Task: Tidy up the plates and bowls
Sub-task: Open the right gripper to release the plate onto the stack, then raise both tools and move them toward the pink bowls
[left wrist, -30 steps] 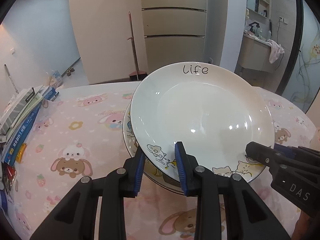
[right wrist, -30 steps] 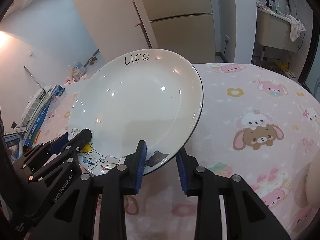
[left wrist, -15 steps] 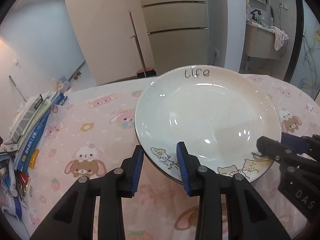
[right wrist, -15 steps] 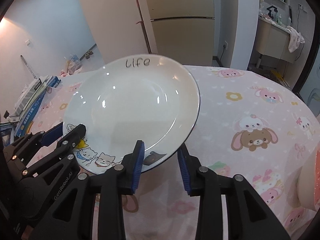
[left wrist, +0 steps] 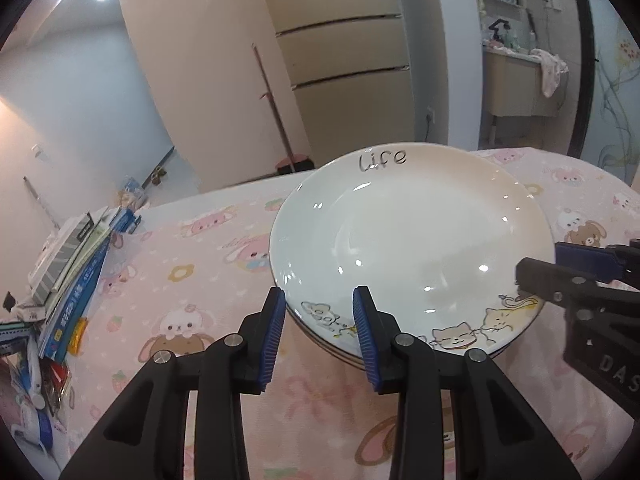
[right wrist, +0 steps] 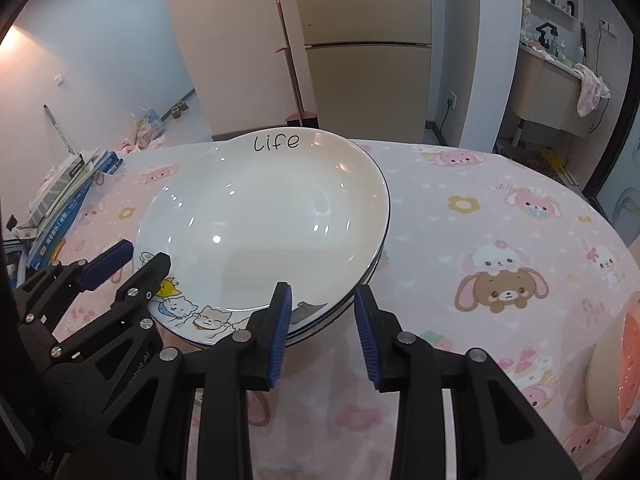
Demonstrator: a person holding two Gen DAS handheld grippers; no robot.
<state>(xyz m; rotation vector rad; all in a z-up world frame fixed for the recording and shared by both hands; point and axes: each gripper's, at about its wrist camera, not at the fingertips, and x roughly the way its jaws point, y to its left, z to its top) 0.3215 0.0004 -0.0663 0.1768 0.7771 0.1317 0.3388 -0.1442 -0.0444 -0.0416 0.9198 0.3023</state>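
Looking along your left gripper (left wrist: 318, 304), you see its two blue-padded fingers (left wrist: 274, 328) standing apart, with the near rim of the top plate (left wrist: 412, 240) between them; neither pad presses on the rim, so this gripper is open and holds nothing. Your right gripper (right wrist: 321, 300) stands the same way at the same plate's near rim, further round to the right: fingers parted, the rim in the gap, no pad clamped on it. The plate is white with a dark edge line, the word "Life" on its far rim and small cartoon cats on its near rim. It lies face up on a stack of plates (right wrist: 320, 326), whose rims show just beneath its near edge. The stack rests on a pink tablecloth (left wrist: 200, 280) printed with rabbits and flowers. To the left of the plate, well apart from it, a pile of books (left wrist: 76, 264) leans at the table's edge. To the right of the plate, at the border of the right wrist view, sits a rounded peach-coloured thing (right wrist: 612, 364); you cannot tell from here whether it is a bowl. Beyond the plate, past the table, a broom (right wrist: 290, 68) leans on the wall beside a tall beige fridge (right wrist: 368, 40).
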